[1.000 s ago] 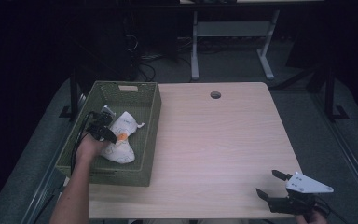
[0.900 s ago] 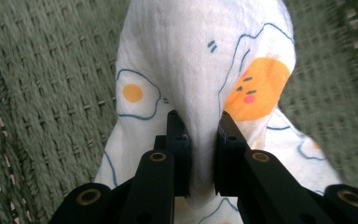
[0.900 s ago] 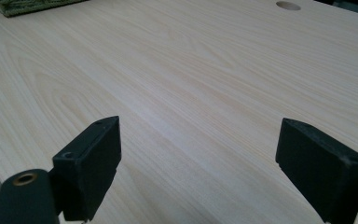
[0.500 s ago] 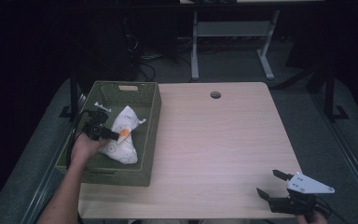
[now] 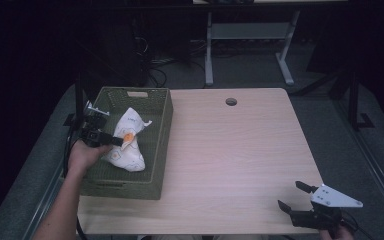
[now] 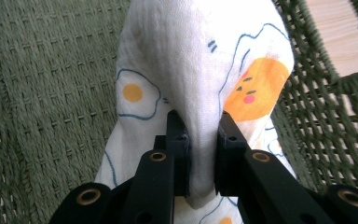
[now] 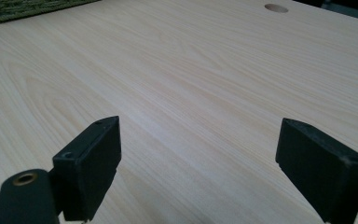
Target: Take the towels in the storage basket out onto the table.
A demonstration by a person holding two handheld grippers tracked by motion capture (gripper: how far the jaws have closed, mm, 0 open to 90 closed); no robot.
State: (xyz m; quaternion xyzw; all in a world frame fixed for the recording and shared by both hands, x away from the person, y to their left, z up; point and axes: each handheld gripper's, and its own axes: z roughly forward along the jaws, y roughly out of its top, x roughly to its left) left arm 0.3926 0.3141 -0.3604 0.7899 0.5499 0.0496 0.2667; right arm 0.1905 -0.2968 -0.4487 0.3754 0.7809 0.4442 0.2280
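A white cloth printed with fried eggs and an orange face rises out of a green woven basket at the table's left. My left gripper is shut on a fold of this cloth, pinched between the two black pads, and holds it partly lifted above the basket floor. Near the table's front right corner my right gripper stands open above bare wood. Its jaws are wide apart, with nothing between its fingertips.
The light wooden table has a round cable hole at the back. The basket's corner shows far off in the right gripper view. Dark floor, cables and a desk frame lie beyond the table.
My left gripper has risen and drifted back in the basket, pulling the cloth up with it. The right gripper has stayed put.
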